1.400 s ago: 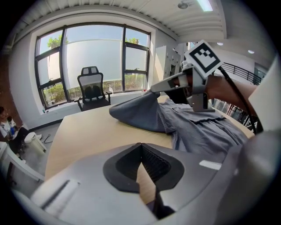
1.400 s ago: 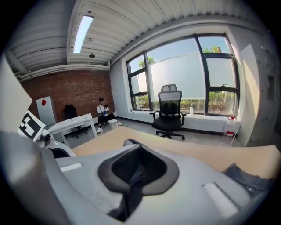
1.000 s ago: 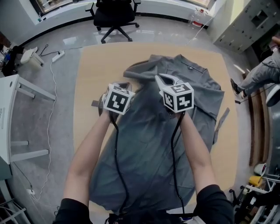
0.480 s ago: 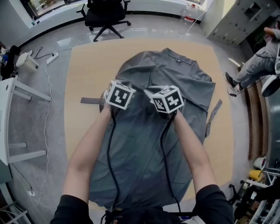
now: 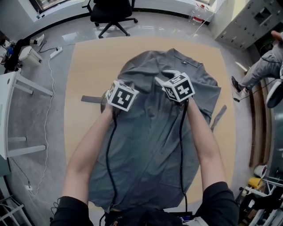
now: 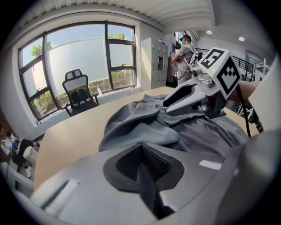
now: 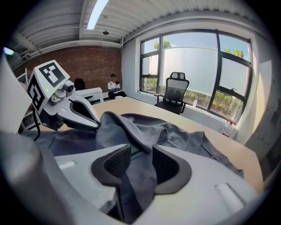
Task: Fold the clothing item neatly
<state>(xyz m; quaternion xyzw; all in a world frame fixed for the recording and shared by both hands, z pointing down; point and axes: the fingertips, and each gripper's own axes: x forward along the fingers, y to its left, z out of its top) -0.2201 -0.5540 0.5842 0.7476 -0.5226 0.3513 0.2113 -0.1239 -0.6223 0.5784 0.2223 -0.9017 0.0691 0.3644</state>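
A grey shirt (image 5: 154,132) lies on a wooden table (image 5: 84,66) and covers most of its middle in the head view, with the collar (image 5: 185,62) toward 12 o'clock and the hem toward 6 o'clock, near the person. The cloth is not flat: at about 11 o'clock from the shirt's middle one side is thrown over the body in a thick, raised fold, and both grippers are at this upper part. The left gripper (image 6: 140,165) stands at 10 o'clock from the shirt's middle. It is clenched, its dark pads (image 6: 153,162) meet, and a thin strip of grey cloth is pinched between them, so it grasps the shirt at the folded side. The right gripper (image 7: 141,163) stands at 1 o'clock, just below the collar, near the left one but not touching it. Its jaws have just been opening; they are now apart, and a loose fold of the shirt hangs in the gap between them without being pressed, so the cloth there is released. A narrow grey strip (image 5: 90,99) lies flat on the bare table at 9 o'clock, beside the left gripper. Behind the table, at 12 o'clock on the floor, there is a black chair (image 5: 110,11).
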